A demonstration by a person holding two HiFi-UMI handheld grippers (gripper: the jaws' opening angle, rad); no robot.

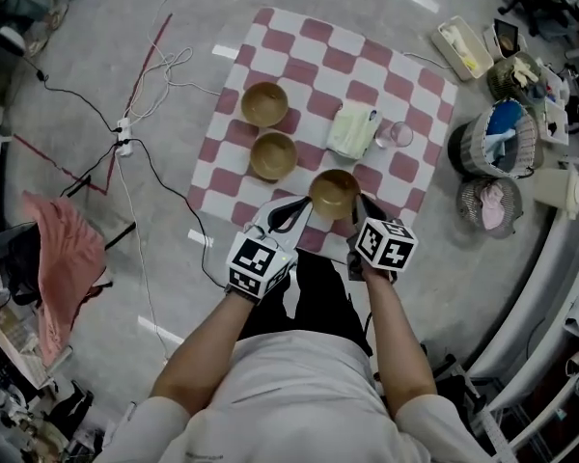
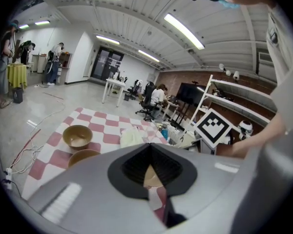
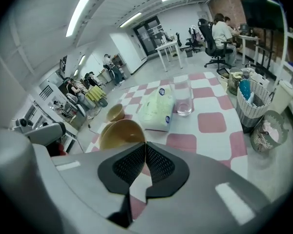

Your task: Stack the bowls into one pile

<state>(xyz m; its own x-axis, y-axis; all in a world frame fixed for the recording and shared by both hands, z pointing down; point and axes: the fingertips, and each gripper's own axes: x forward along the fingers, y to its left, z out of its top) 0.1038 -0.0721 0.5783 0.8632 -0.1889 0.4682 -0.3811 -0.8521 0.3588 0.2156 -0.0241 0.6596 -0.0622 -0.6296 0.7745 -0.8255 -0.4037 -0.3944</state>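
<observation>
Though the left gripper (image 1: 302, 207) and right gripper (image 1: 360, 204) flank the nearest bowl (image 1: 335, 193), jaws closed and empty, stacking looks unstarted; one must open onto its rim

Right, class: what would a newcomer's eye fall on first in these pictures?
First, the red-and-white checked mat on the grey floor, with three tan bowls in a slanting row along its left side: the far bowl, the middle bowl and the near bowl. Next, the left gripper and right gripper, either side of the near bowl, tongs shut.
</observation>
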